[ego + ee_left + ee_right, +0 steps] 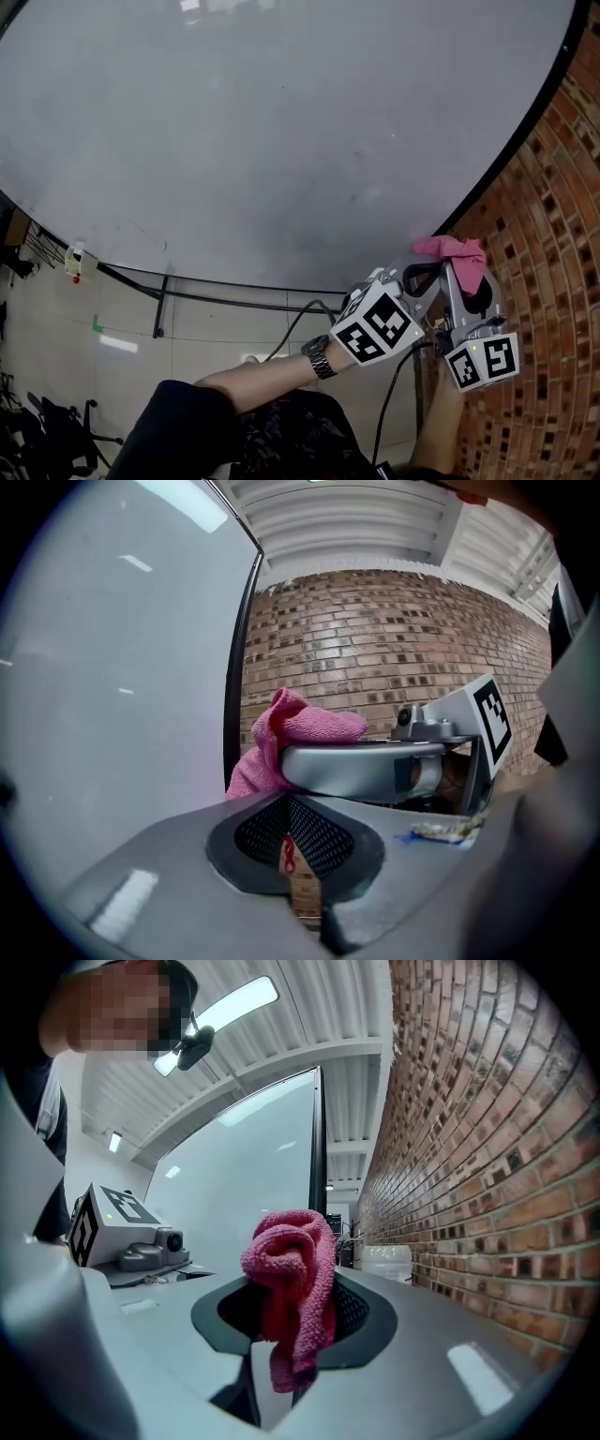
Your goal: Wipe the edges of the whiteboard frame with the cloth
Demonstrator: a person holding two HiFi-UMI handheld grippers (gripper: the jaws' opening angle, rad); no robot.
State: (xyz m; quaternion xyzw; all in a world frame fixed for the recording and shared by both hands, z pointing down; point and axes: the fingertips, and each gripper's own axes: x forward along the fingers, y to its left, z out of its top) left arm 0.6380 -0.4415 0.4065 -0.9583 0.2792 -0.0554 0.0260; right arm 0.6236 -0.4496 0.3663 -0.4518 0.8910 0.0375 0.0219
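Observation:
The whiteboard (262, 131) fills most of the head view, and its black frame edge (525, 127) runs down the right side beside the brick wall. My right gripper (461, 272) is shut on a bunched pink cloth (456, 254), which sits at the frame's lower right stretch. In the right gripper view the cloth (295, 1260) bulges out of the jaws, with the frame edge (319, 1147) straight ahead. My left gripper (415, 277) is close beside the right one, shut with nothing held. Its view shows the cloth (300, 724) against the frame (239, 667).
A brick wall (553, 234) stands close to the right of the board. Below the board are its black stand bars (164, 300), a cable and tiled floor. A small white object (75, 262) sits at the lower left. A white container (386, 1262) stands by the wall.

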